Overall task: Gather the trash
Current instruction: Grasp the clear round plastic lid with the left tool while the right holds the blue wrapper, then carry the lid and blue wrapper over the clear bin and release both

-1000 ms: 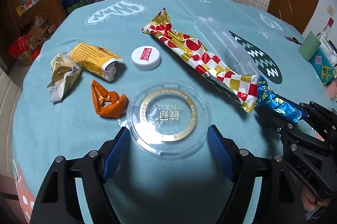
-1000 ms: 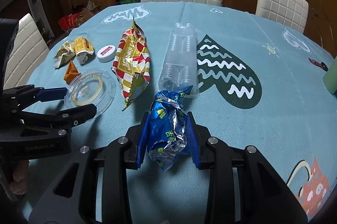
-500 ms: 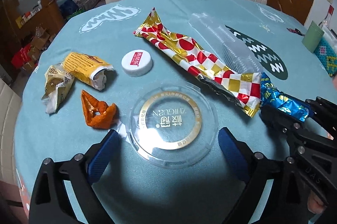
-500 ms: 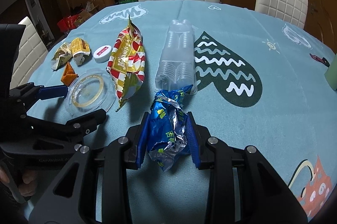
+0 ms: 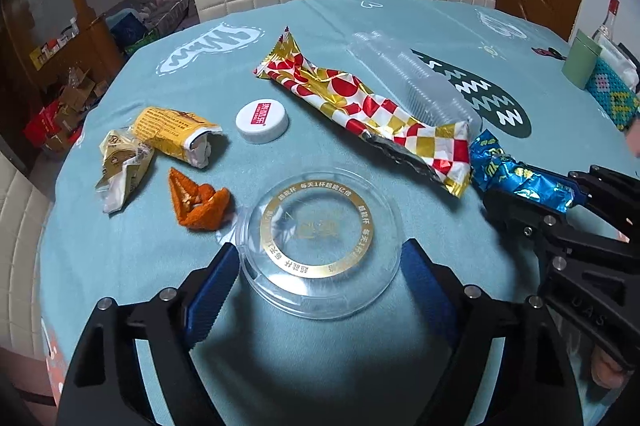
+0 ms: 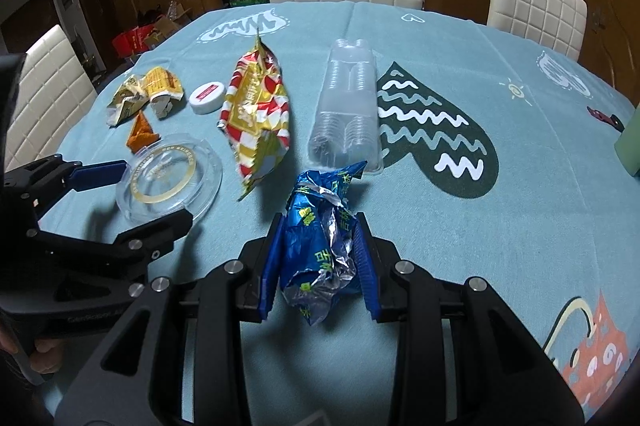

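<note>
Progress: left tool point(image 5: 320, 258) has slid forward, fingers spread either side of the clear lid point(image 5: 322, 240) near the counter's front edge. Right tool point(image 6: 318, 258) keeps pinching the blue wrapper point(image 6: 320, 246).

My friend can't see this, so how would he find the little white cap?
Start at the long red-and-gold wrapper on the blue table. Just left of it lies the white cap, beyond the clear lid. It alone is small, round, white, with a red label.
</note>
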